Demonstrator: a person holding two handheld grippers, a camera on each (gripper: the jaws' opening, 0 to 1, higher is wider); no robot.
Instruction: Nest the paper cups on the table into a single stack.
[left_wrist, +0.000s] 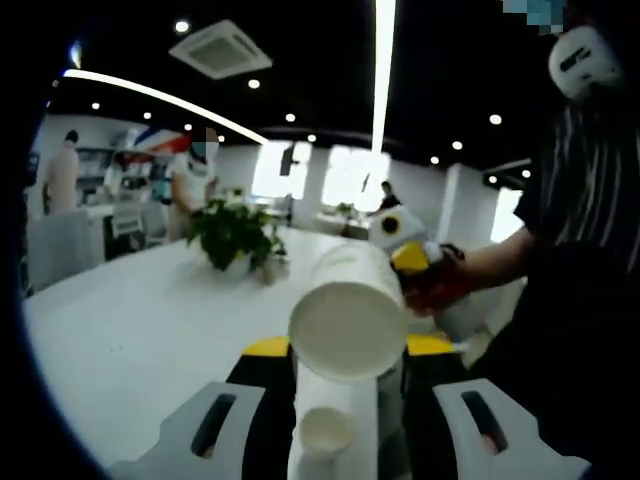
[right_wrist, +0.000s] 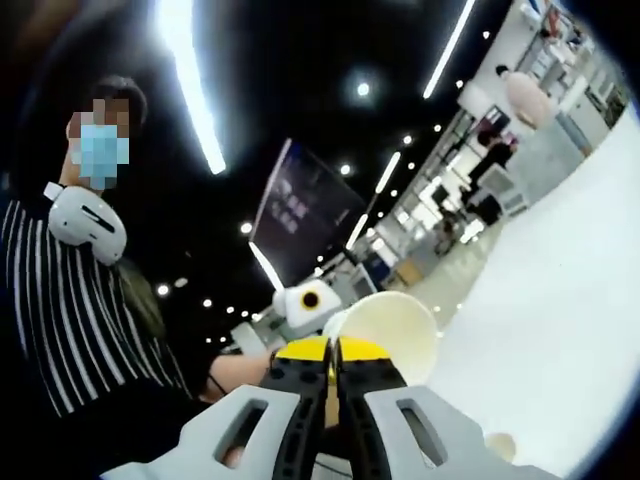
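In the left gripper view the left gripper (left_wrist: 345, 425) is rising from the bottom w/ its jaws standing spread, and a white paper cup (left_wrist: 348, 320) is lying tipped between and above them, its open mouth facing the camera; whether the jaws are actually pressing its sides can't be told from here. A smaller white cup (left_wrist: 325, 432) is sitting lower down, just in front of the big one, betw. the jaws, mouth also toward the lens. The right gripper (left_wrist: 410, 258) is coming in from the right, yellow-tipped, touching the far end of the big cup, w/ a person's hand (left_wrist: 440, 285) behind it and a striped sleeve (left_wrist: 575, 200) further right. The white table (left_wrist: 130, 330) is stretching off to the left, w/ a potted plant (left_wrist: 235, 235) standing on it well apart from the cups. In the right gripper view the right gripper (right_wrist: 333, 375) is showing its black jaws pressed nearly together, looking to be pinching the rim of the paper cup (right_wrist: 395, 325), whose open mouth is facing up-left. The other gripper's white body (right_wrist: 305, 305) is sitting just beyond the cup. The table (right_wrist: 560, 330) is tilting across the right side, and a person in a striped top (right_wrist: 70, 320) is standing at left.
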